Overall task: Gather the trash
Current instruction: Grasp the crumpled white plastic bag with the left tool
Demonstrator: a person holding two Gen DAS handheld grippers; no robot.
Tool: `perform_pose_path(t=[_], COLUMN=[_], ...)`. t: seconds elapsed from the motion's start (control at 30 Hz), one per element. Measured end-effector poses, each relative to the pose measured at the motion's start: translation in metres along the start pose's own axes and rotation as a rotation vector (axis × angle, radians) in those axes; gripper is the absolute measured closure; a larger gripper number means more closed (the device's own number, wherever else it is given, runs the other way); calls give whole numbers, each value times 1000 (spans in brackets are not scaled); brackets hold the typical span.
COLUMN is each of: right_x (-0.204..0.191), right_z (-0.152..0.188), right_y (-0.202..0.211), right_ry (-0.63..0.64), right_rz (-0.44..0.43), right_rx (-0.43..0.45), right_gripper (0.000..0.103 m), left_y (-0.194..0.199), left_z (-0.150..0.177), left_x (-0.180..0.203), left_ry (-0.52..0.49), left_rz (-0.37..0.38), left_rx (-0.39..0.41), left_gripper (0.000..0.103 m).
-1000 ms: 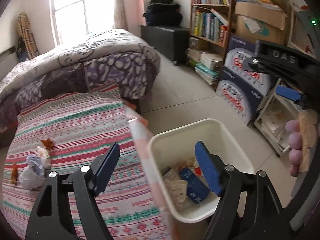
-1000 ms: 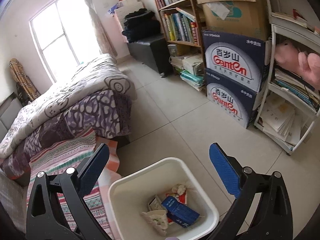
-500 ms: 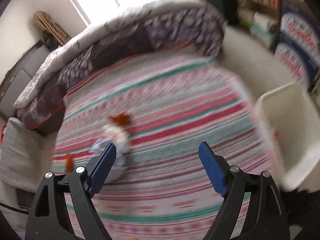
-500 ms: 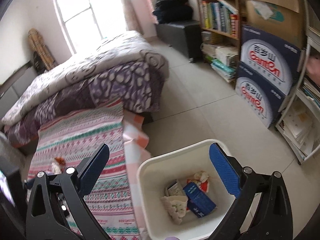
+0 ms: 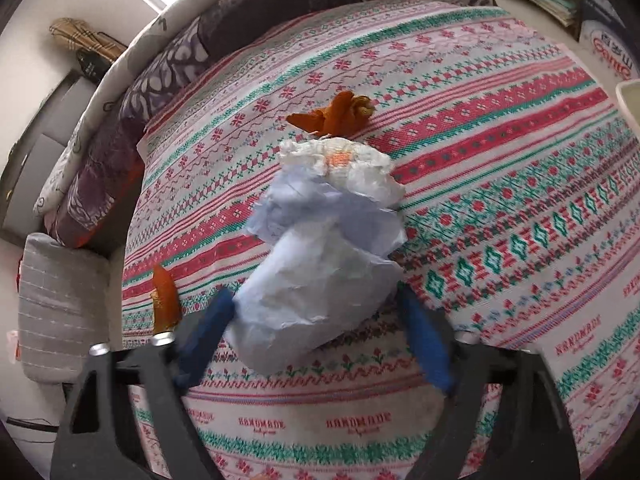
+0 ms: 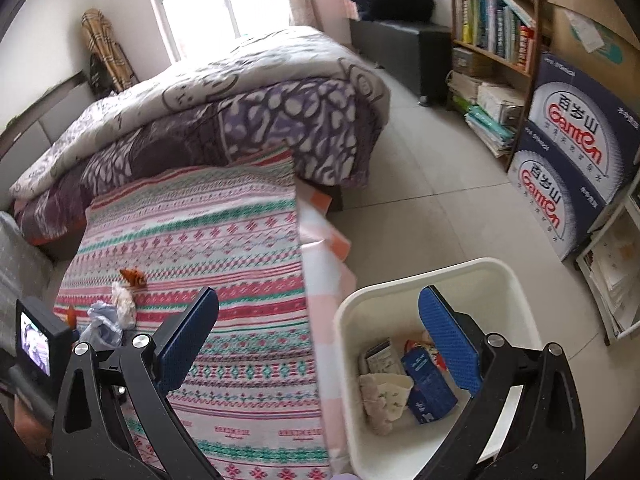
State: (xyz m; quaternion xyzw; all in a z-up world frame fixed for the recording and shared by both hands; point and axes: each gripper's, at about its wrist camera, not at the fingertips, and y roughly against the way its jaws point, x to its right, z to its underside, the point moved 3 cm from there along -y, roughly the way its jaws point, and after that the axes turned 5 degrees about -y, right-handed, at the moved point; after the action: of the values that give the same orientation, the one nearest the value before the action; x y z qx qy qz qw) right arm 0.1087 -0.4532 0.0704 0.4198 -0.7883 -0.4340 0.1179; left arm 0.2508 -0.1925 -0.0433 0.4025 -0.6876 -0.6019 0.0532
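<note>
While the left gripper [image 5: 316,344], jaws just narrowing, straddled the paper [image 5: 320,264], only the right view showed the bin [image 6: 360,312] under the spread right gripper [image 6: 320,344].

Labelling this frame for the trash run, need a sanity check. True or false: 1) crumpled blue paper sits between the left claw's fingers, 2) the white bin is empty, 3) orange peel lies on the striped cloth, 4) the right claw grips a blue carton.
1) True: the crumpled blue paper sits between the fingers of the left claw, pads not yet pressing.
2) False: the white bin holds a blue carton and other scraps.
3) True: orange peel lies on the striped cloth.
4) False: the right claw is open and holds nothing.
</note>
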Motion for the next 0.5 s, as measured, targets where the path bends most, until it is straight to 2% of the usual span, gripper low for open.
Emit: perform_pose_path(t=[0.03,0.1,0.13,0.2,0.33,0.4,0.5], right_x=[-4,-13,-18,-28,-51,-70,-107], right_z=[1,4,5,8,18,26,40], right_y=[-2,-6,-8,-13,-24,-31,-41], right_ry=[4,12,17,31,72,99,166], right_rz=[-4,-18,-23,-28,-43,-74,-149], right_rx=[-6,-20,-25,-33,-62,-82,-118], right_gripper=[7,7,7,7,7,7,7], left_y=[3,10,17,26,52,63,85], left_z=[1,-3,0,1,14,20,35], left_x=[-7,-15,-24,-34,-74,-91,-130], left_ry=[46,105,141,190,356,431,602], left_rz=[36,89,118,131,172,181,173], left_rx=[21,40,59,77,144,169,222], left_gripper=[42,50,59,59,60,60,59])
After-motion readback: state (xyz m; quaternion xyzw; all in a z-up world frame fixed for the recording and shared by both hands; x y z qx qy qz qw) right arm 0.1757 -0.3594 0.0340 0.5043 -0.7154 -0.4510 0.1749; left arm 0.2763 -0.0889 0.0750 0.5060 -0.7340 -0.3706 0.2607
